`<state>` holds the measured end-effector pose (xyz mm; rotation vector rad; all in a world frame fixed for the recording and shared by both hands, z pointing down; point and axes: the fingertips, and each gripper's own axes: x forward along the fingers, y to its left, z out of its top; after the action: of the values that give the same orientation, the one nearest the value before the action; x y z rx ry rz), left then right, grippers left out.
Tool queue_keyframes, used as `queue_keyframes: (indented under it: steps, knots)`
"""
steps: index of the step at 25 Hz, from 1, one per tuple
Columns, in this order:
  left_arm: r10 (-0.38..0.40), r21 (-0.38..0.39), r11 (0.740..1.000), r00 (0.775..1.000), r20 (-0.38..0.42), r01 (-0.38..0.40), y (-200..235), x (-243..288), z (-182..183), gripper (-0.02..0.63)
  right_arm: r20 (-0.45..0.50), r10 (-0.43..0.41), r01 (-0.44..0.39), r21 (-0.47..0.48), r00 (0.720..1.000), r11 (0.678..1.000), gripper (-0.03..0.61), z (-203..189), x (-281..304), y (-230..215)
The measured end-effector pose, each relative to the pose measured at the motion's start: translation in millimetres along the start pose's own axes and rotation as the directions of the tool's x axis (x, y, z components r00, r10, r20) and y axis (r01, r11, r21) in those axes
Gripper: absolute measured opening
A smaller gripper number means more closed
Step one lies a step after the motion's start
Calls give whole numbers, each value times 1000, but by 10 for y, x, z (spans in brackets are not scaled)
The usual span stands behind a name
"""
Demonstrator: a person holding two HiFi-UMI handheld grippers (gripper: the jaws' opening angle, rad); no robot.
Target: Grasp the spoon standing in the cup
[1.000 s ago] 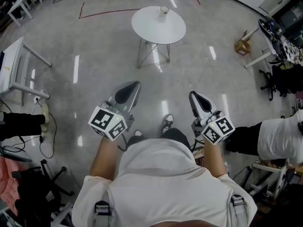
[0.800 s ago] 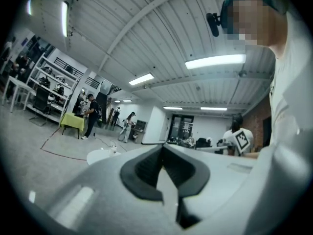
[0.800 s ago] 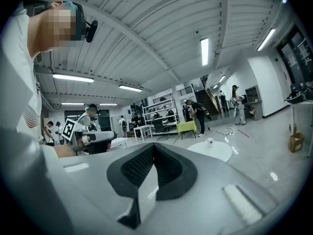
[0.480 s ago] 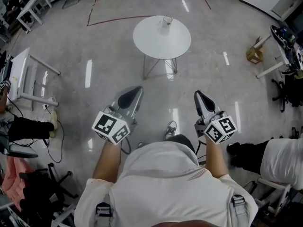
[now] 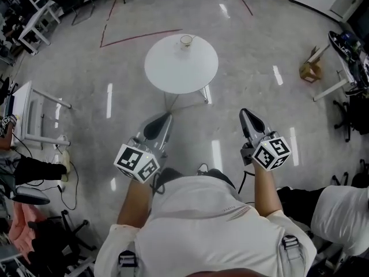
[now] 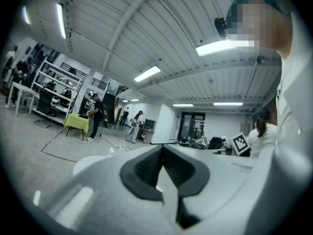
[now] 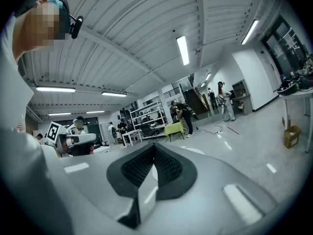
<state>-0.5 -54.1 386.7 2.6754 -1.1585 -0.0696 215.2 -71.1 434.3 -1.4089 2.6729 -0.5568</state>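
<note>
The spoon cannot be resolved in the head view; the cup (image 5: 185,41) stands at the far edge of the round white desk (image 5: 176,74), well ahead of my left tongs (image 5: 163,119) and right tongs (image 5: 247,114). Left gripper view: jaws closed together, nothing between them. Right gripper view: jaws likewise closed, empty.

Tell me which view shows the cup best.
The head view: the cup stands in plain sight near the round table's far edge. Both gripper views catch only a sliver of tabletop; no cup shows there.
</note>
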Motion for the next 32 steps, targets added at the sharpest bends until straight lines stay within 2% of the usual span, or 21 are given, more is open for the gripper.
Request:
queue_keyframes:
  steps: [6, 15, 23, 26, 32]
  knots:
    - [-9, -9, 1000, 1000, -12, 9, 41, 249, -40, 2, -25, -25, 25, 10, 999, 1000, 5, 2, 43, -282]
    - [-40, -40, 998, 999, 6, 40, 510, 540, 9, 2, -59, -45, 44, -11, 997, 999, 5, 64, 500, -401]
    - [-57, -35, 998, 998, 0, 57, 1066, 670, 229, 2, -89, -1, -5, -57, 996, 998, 5, 282, 1224, -119]
    - [-44, -24, 999, 999, -16, 43, 1252, 683, 273, 2, -111, 9, -15, -54, 994, 998, 5, 231, 1442, -80]
    - [-9, -48, 999, 1000, -30, 8, 1495, 567, 251, 2, -162, 21, -26, -29, 987, 999, 5, 108, 1739, -70]
